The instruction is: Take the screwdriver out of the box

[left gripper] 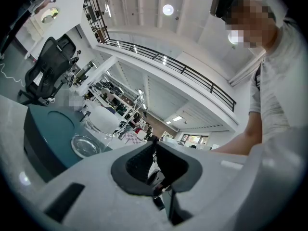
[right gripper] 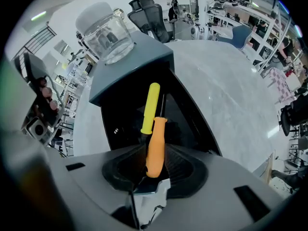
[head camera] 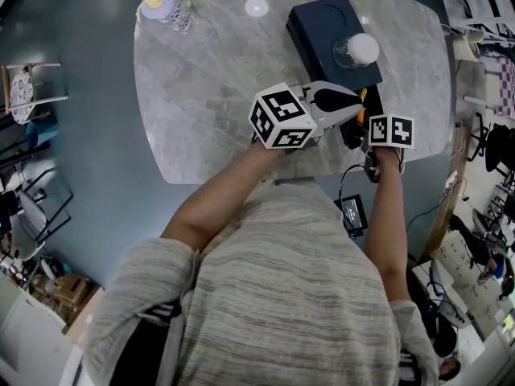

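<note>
Screwdriver (right gripper: 155, 143), orange handle, is clamped in right gripper (right gripper: 155, 160). Its long axis runs dead ahead along the jaws, far end inside the box (right gripper: 144, 57) opening beside a yellow handle (right gripper: 150, 107). Extraction looks like a straight pull back. Left gripper (left gripper: 154, 146) is closed on nothing.

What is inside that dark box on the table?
A yellow screwdriver and an orange screwdriver, which the right gripper grips. The lid of the box and darkness cover the rest inside.
</note>
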Motion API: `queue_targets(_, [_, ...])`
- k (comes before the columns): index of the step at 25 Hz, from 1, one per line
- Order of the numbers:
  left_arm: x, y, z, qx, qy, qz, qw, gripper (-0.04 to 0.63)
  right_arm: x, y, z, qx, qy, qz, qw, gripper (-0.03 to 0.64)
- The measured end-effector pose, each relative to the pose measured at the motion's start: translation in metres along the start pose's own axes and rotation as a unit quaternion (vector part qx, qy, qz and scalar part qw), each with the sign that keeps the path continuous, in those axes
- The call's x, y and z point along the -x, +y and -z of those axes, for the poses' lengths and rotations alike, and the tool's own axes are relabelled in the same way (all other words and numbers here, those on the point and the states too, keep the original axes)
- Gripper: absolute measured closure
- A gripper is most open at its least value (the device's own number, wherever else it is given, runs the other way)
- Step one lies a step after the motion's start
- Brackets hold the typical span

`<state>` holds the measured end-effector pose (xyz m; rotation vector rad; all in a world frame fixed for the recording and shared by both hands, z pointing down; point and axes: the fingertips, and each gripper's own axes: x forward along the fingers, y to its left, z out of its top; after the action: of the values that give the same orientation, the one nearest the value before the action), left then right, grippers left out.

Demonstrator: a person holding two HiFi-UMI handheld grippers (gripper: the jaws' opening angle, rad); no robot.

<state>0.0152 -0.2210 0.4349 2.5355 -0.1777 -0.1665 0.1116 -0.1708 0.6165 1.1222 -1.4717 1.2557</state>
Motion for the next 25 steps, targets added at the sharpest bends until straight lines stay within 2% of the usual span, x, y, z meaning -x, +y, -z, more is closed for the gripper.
queue_targets(7, [-0.001,0.0,-0.001,-0.003,-0.001,-0.002,1.0,0.561,-0.001,-0.002,0.0,-0.024,0.009,-0.003,1.0,0.504])
queue_targets(13, [0.004,-0.002,-0.002,-0.006,0.0,-0.007,1.0,0.561,0.005,0.006,-0.002,-0.056,0.002,-0.046,0.997,0.505])
queue_targets(25, [0.0,-0.008,0.002,-0.014,0.006,-0.01,0.9998,0.561,0.023,0.012,-0.003,-0.083,-0.028,-0.104,0.991,0.506])
